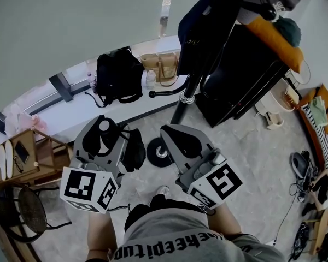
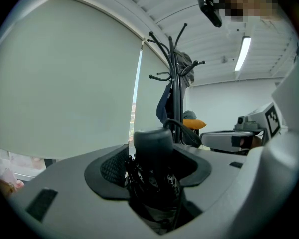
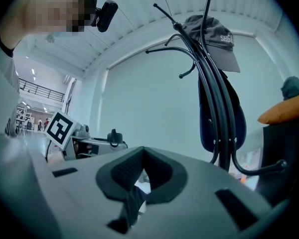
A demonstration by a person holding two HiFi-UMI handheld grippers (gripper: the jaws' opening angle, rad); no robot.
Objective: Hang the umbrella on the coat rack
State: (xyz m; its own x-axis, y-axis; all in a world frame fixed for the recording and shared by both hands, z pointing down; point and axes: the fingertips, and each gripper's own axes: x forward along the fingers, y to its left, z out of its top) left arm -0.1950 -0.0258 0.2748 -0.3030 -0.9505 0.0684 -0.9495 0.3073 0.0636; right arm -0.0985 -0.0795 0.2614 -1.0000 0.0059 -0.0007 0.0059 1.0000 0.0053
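My left gripper [image 1: 103, 132] is shut on a folded black umbrella [image 1: 134, 150]. In the left gripper view the umbrella's rounded end [image 2: 152, 143] stands up between the jaws, and its strap loop [image 2: 185, 129] curls to the right. The black coat rack [image 1: 183, 103] rises just ahead, with its round base [image 1: 160, 152] between the two grippers. Its curved hooks [image 2: 169, 59] stand high above the left gripper. My right gripper [image 1: 181, 140] is held beside the pole, jaws together. A thin dark strip shows in their seam, and I cannot tell what it is. The rack [image 3: 215, 88] towers over it.
A cap [image 3: 218, 38] and a dark jacket [image 1: 208, 26] hang on the rack. A black backpack [image 1: 118, 75], a tan handbag [image 1: 162, 64] and a bottle [image 1: 150, 79] sit on the window ledge. A black cabinet [image 1: 246, 75] stands right of the rack, a wooden shelf [image 1: 23, 154] at left.
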